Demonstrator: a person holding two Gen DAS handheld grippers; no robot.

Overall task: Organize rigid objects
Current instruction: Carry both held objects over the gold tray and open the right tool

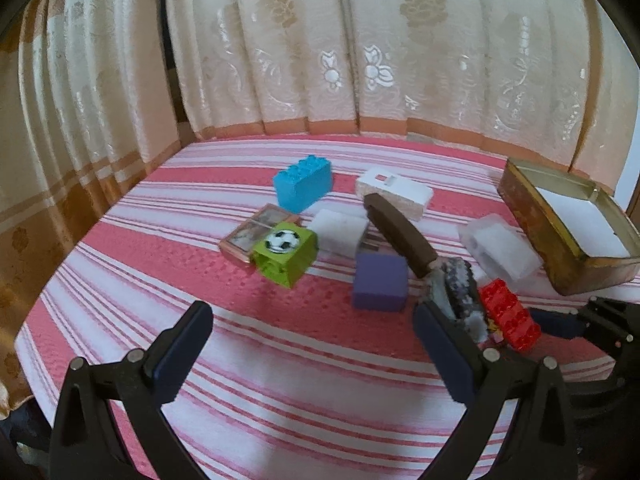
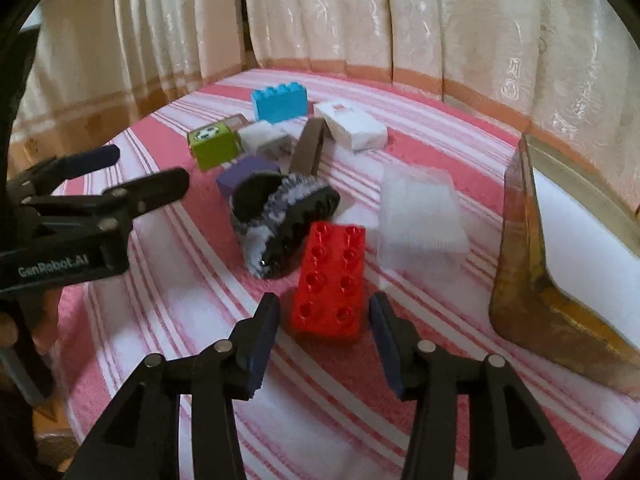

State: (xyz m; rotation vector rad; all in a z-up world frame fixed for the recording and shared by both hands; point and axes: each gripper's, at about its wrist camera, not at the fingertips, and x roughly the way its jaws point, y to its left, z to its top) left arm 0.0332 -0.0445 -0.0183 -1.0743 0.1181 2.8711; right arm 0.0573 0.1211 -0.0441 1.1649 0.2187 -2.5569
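Note:
A red brick (image 2: 330, 280) lies on the striped cloth, its near end between the open fingers of my right gripper (image 2: 324, 320). It also shows in the left wrist view (image 1: 508, 314). A dark brush (image 2: 280, 220) with a brown handle (image 1: 400, 232) lies just left of it. My left gripper (image 1: 312, 328) is open and empty above the cloth, its right finger beside the brush head (image 1: 460, 292). A purple block (image 1: 380, 282), a green football cube (image 1: 286, 252), a blue brick (image 1: 304, 182) and white boxes (image 1: 394, 192) lie further back.
An open rusty metal tin (image 1: 560, 240) with a white lining stands at the right, also in the right wrist view (image 2: 520, 272). A clear plastic box (image 2: 420, 224) lies between it and the red brick. Curtains (image 1: 320, 48) close off the back and left.

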